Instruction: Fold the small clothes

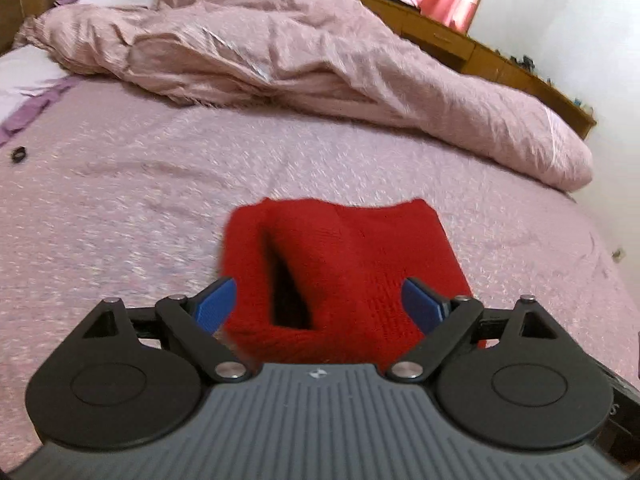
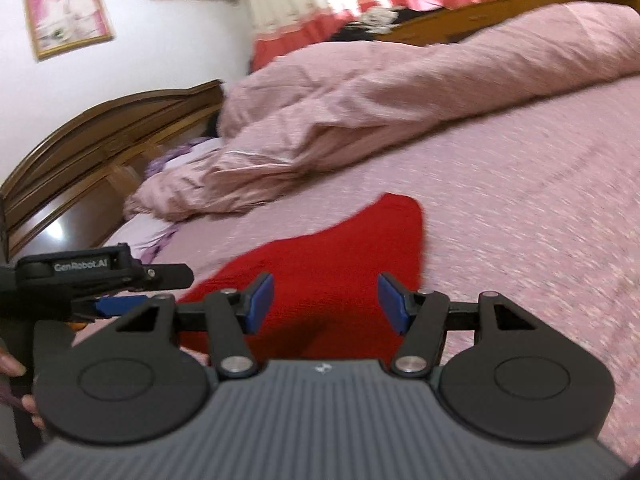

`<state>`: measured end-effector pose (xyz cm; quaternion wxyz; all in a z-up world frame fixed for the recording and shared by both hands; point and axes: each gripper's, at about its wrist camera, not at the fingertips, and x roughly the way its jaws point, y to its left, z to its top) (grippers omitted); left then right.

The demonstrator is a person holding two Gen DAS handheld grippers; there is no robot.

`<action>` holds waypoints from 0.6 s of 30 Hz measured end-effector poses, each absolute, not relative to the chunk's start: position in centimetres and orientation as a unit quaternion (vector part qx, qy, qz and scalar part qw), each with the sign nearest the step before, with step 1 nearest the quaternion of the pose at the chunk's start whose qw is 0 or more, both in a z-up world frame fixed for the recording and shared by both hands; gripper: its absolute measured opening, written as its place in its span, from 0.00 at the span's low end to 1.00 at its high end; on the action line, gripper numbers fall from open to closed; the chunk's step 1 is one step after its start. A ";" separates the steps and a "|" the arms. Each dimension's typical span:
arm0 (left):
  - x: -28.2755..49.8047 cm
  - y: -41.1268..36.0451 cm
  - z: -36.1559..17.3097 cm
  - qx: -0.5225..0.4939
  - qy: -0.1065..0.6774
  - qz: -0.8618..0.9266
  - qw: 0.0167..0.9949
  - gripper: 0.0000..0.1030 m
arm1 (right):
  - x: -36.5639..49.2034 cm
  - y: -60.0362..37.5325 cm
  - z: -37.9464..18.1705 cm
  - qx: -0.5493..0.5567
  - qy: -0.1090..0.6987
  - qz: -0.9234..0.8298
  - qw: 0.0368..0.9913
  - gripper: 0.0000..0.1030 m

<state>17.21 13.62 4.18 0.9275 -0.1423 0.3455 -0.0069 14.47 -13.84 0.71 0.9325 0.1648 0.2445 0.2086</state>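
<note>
A small red knitted garment (image 1: 344,264) lies on the pink bedspread (image 1: 120,200), with a dark opening gaping at its near left. My left gripper (image 1: 318,304) is open, its blue pads wide apart on either side of the garment's near edge. In the right wrist view the same red garment (image 2: 332,256) stretches away to a pointed far corner. My right gripper (image 2: 326,300) is open just above its near part, holding nothing. The left gripper (image 2: 120,304) shows at the left of that view, beside the garment.
A rumpled pink duvet (image 1: 300,60) is heaped across the far side of the bed. A wooden headboard (image 2: 100,140) and wooden furniture (image 1: 480,48) border the bed. A small dark ring (image 1: 18,155) lies on the bedspread at far left.
</note>
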 end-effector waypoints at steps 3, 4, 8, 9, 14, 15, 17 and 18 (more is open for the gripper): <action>18.6 12.8 2.8 -0.133 0.358 0.012 0.924 0.69 | 14.8 -14.8 -0.3 0.175 0.255 0.194 0.931 0.59; 19.0 12.7 2.5 -0.133 0.361 0.015 0.923 0.63 | 14.9 -15.1 -0.6 0.179 0.258 0.191 0.930 0.59; 19.4 13.2 1.4 -0.167 0.361 0.000 0.918 0.27 | 15.4 -15.6 -1.7 0.187 0.269 0.183 0.927 0.59; 19.2 13.5 1.4 -0.171 0.356 -0.004 0.919 0.25 | 15.5 -15.7 -1.9 0.192 0.271 0.183 0.925 0.59; 17.0 15.7 3.3 -0.195 0.309 -0.008 0.931 0.22 | 16.0 -16.0 -2.1 0.210 0.269 0.183 0.922 0.59; 16.8 16.0 3.4 -0.193 0.310 -0.005 0.931 0.22 | 16.0 -16.0 -2.0 0.211 0.263 0.186 0.923 0.59; 16.5 16.8 2.5 -0.189 0.320 0.008 0.928 0.22 | 16.1 -15.7 -1.5 0.208 0.251 0.196 0.925 0.59; 16.5 17.1 1.9 -0.191 0.328 0.015 0.925 0.22 | 16.2 -15.3 -1.4 0.201 0.248 0.201 0.926 0.59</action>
